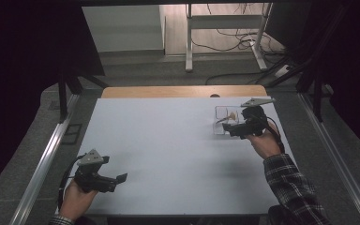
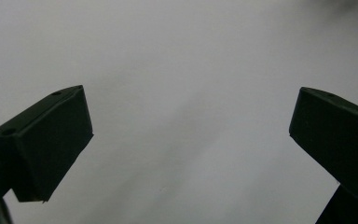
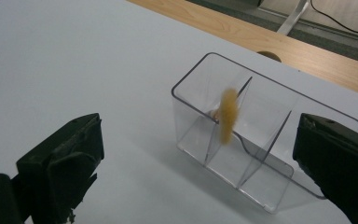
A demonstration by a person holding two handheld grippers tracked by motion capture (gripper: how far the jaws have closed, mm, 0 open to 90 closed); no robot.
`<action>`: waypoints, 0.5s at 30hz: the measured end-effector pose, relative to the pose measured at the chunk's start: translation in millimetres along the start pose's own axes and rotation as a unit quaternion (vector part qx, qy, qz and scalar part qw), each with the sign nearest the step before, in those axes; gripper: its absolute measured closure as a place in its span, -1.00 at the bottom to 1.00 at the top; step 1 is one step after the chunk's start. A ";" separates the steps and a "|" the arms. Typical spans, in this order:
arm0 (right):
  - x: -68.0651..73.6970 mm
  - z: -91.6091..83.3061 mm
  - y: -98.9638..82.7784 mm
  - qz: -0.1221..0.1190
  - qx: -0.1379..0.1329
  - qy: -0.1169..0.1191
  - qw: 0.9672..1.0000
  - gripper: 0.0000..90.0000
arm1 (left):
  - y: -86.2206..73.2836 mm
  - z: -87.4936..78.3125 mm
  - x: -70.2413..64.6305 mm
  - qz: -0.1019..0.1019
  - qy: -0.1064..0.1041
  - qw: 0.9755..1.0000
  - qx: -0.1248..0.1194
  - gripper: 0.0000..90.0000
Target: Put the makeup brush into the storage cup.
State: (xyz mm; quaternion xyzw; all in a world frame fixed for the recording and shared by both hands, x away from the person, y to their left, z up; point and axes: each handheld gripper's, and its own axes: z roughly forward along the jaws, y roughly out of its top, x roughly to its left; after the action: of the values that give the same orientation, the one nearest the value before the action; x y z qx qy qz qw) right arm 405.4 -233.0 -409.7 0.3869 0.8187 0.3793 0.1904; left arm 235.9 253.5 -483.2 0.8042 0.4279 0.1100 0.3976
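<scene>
The left tongs (image 1: 120, 177) rest low at the near left of the table (image 1: 168, 140), jaws spread wide with nothing between them; in the left gripper view just bare white surface lies ahead of them. Well apart, across the table, the right tongs (image 1: 226, 127) hover at a clear plastic box (image 1: 226, 121), which sits just in front of them near the far right edge. Their jaws also stand wide open and grip nothing, the box lying between and a little beyond them in the right gripper view (image 3: 261, 140). A small yellow, blurred thing (image 3: 228, 115) sits in or drops into the middle compartment, by a divider; what it is cannot be told. This looks like the dropping-off step, just finishing. Next, the right tongs would likely draw back clear of the box wall without knocking it.
</scene>
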 end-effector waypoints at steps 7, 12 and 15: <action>2.1 -3.4 -7.2 -0.001 -0.003 0.001 1.000 -0.97 | 0.0 0.2 -0.4 0.001 0.000 1.000 -0.001 -1.00; 4.5 -4.4 -13.1 -0.002 -0.002 0.000 1.000 -0.97 | -0.1 0.1 -0.4 0.002 0.001 1.000 -0.002 -1.00; 5.6 -5.8 -15.5 -0.002 -0.005 0.001 1.000 -0.97 | -0.1 0.5 -0.6 0.006 0.001 1.000 0.000 -1.00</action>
State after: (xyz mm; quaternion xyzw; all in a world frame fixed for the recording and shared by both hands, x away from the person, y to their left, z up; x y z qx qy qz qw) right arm 390.7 -237.8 -418.0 0.3837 0.8180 0.3830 0.1922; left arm 235.7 252.8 -483.5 0.8066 0.4237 0.1125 0.3964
